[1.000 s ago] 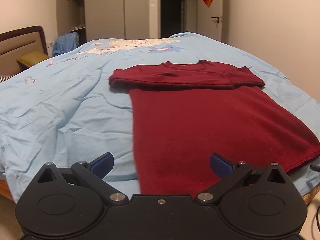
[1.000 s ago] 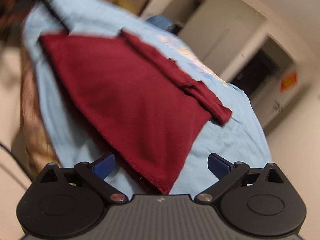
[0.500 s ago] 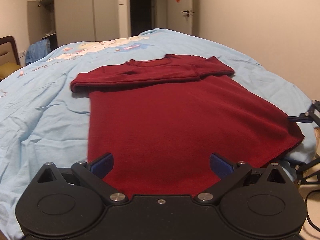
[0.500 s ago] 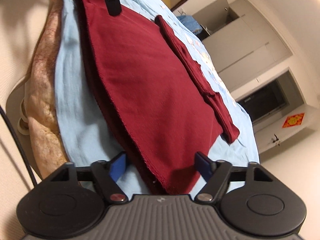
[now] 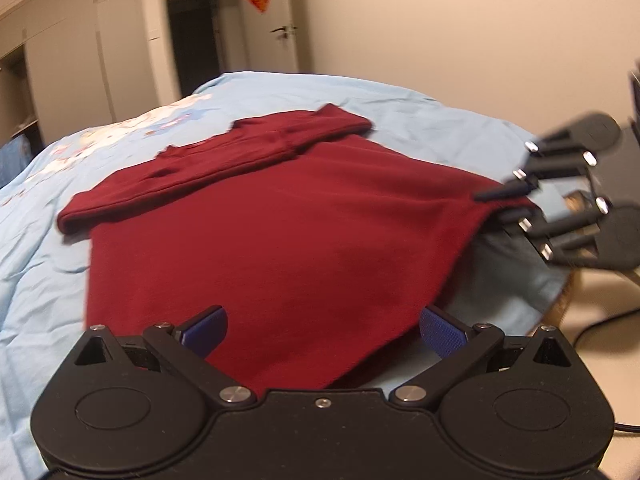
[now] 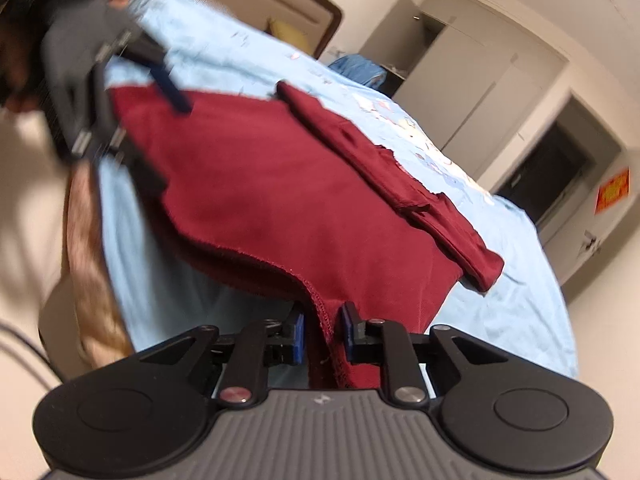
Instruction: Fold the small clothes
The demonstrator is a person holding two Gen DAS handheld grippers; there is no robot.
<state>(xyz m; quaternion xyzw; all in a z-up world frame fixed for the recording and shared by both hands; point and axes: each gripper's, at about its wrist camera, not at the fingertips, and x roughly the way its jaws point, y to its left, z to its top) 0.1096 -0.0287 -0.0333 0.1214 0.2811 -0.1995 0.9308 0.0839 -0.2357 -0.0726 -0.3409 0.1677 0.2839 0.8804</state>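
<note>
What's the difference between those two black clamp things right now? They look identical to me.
The right gripper has its blue pads nearly shut, pinching the hem of the red sweater at one corner. The left gripper is wide open, its pads apart and hovering over the hem, holding nothing. Both are the same black tool with blue pads, at the sweater's bottom edge.

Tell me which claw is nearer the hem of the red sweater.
Right. The right claw is closed on a bottom corner of the red sweater, hem between its fingers. The left claw is open at the other end of the hem, not gripping.
</note>
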